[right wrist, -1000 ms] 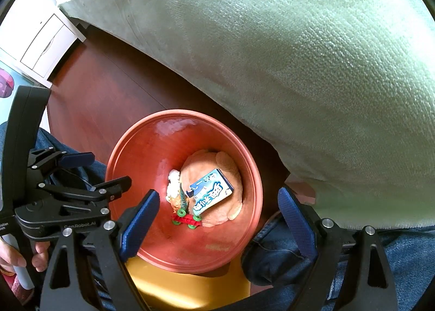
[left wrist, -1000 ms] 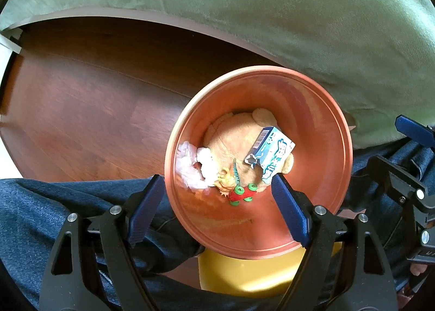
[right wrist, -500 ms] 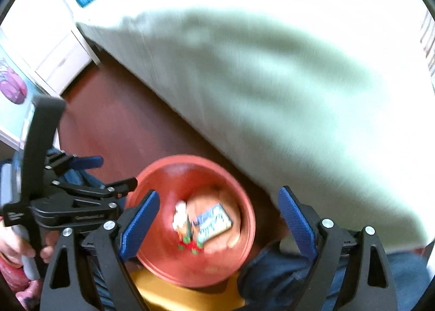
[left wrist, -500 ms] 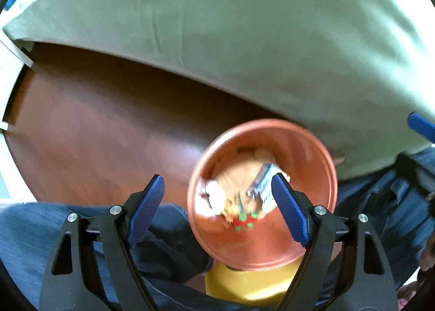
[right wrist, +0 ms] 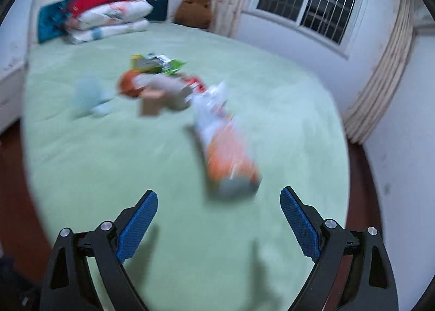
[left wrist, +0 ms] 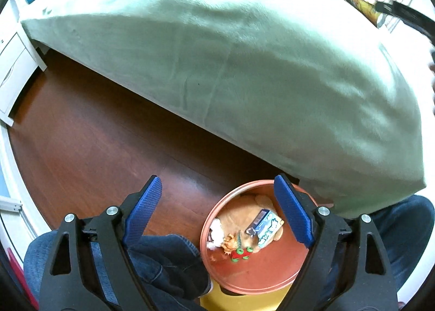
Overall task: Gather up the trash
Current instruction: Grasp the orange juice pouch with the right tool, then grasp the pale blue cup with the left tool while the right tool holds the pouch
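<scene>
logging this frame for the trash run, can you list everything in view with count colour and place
bin: one, orange with a yellow base, on the floor by the bed
small carton: one, blue and white, in the bin
tissue: one wad, white, in the bin
snack bag: one, orange and white, blurred, on the bed
other litter: a blurred pile, mixed colours, mid bed
bed cover: one, pale green
pillows: a stack, red and white, at the headboard
plush bear: one, brown, bed corner
left gripper: blue pads, jaws opening, nothing between them
right gripper: blue pads, open, empty
</scene>
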A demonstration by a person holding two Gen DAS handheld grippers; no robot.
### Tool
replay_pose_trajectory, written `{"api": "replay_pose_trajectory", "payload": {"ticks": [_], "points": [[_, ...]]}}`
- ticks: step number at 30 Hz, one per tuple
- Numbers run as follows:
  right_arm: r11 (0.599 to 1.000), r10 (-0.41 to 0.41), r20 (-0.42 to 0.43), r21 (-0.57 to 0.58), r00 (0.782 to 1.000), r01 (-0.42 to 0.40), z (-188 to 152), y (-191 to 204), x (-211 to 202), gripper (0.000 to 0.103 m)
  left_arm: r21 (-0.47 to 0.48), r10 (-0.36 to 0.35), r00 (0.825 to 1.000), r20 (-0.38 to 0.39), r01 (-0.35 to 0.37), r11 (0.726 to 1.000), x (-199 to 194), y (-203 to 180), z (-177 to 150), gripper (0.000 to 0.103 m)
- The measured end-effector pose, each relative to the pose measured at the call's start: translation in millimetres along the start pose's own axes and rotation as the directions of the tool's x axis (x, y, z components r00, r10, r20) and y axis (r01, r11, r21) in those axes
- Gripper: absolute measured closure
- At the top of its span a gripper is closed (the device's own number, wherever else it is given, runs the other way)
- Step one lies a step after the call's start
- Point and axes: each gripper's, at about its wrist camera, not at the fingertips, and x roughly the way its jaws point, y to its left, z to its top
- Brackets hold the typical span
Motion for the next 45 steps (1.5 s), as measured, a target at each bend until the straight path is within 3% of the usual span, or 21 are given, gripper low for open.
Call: {"api": "replay_pose_trajectory", "payload": {"ticks": [4, 5, 6, 8, 18, 27, 33, 40, 45], "points": [[0.999, -0.04, -0.114, -0.015, 0.993, 0.039, 30, 2, 54, 0.013, -0.027, 0.003, 1.0, 0.008, -0.003, 1.0, -6, 4, 2, 0.02], [0.999, -0.045, -0.138, -0.02, 0.989, 0.042, 30, 1, 62, 0.024, -0.031, 0.004, 1.0, 0.009, -0.004, 1.0, -7, 6, 3, 0.02], [0.999, -0.04, -0.172, -0.017, 0.984, 0.038, 32, 1, 70, 0.051, -0.035, 0.006, 1.0, 0.011, -0.006, 0.999, -8, 6, 4, 0.02], [1.0, -0.008, -0.226, 0.025, 0.974, 0.014, 27, -4, 75, 0.054, -0.043, 0.009, 1.0, 0.018, -0.008, 0.999, -9, 8, 5, 0.02], [0.994, 0.091, -0.137, 0.069, 0.986, -0.082, 16, -20, 22, 0.057, -0.047, -0.014, 0.999, 0.029, 0.016, 0.999, -10, 4, 9, 0.02], [0.965, 0.227, -0.054, 0.149, 0.972, -0.217, -15, -42, -32, 0.057, -0.014, -0.012, 0.999, 0.051, 0.013, 1.0, -16, -5, 22, 0.02], [0.944, 0.296, -0.008, 0.154, 0.955, -0.291, -50, -43, -72, 0.057, -0.009, -0.049, 0.989, 0.143, 0.051, 0.999, -37, -5, 72, 0.02], [0.935, 0.313, 0.028, 0.165, 0.949, -0.313, -95, -32, -111, 0.057, -0.004, -0.046, 0.953, 0.298, 0.05, 0.999, -49, -8, 170, 0.02], [0.925, 0.332, 0.041, 0.181, 0.942, -0.334, -117, -26, -128, 0.057, -0.03, -0.018, 0.956, 0.293, 0.028, 0.999, -30, -14, 237, 0.02]]}}
